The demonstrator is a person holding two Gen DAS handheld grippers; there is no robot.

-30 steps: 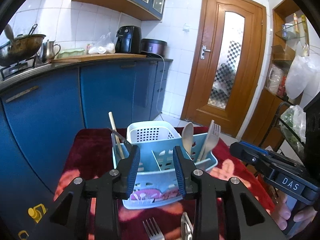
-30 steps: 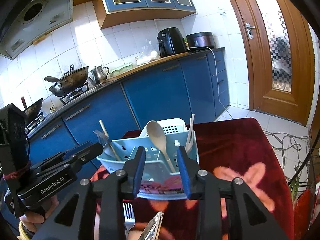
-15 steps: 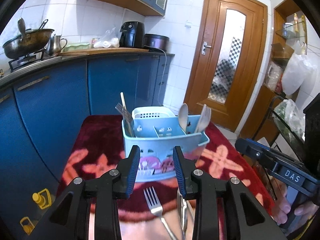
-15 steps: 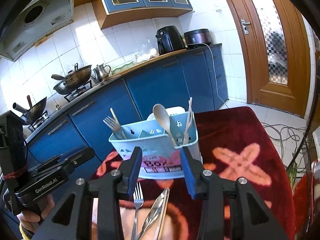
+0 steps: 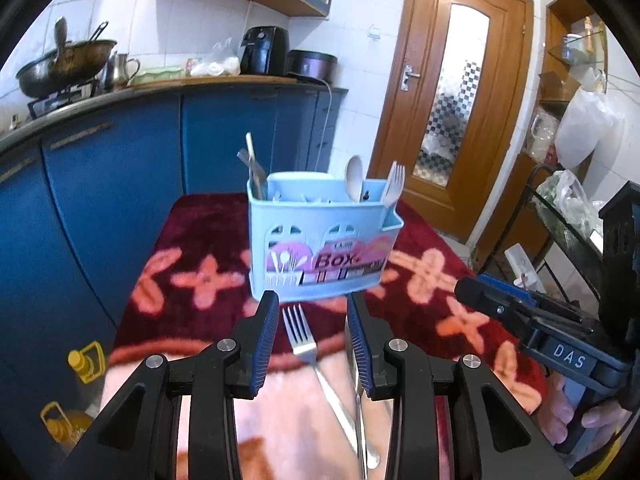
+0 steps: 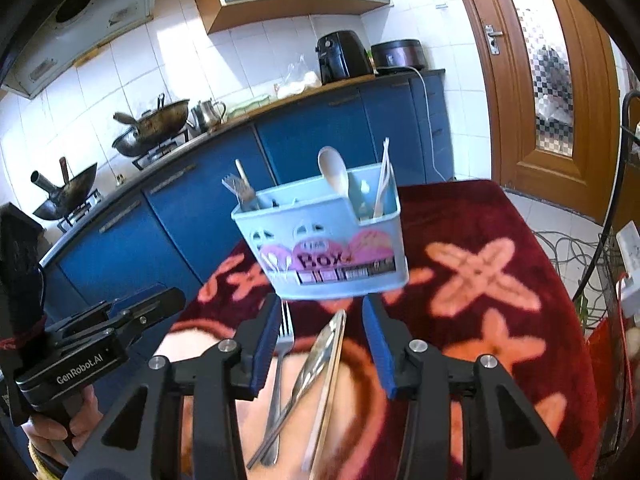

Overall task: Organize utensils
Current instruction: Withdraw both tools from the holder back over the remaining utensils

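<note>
There is one light blue box (image 5: 324, 252) for utensils. Inside it stand one pale spoon (image 5: 354, 178), one white fork (image 5: 394, 182), one metal fork (image 6: 239, 191) and one wooden stick (image 5: 251, 156). In front of it lie one metal fork (image 5: 304, 340) and one pair of metal tongs (image 6: 324, 356). Two pans (image 6: 156, 118) sit on the stove. Two yellow bottles (image 5: 86, 362) stand on the floor.

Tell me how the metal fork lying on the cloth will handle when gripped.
The fork looks stiff and thin, so probably light. Its shiny metal may slip between the pads. It lies flat on the soft cloth, so getting fingers under it could be awkward.
</note>
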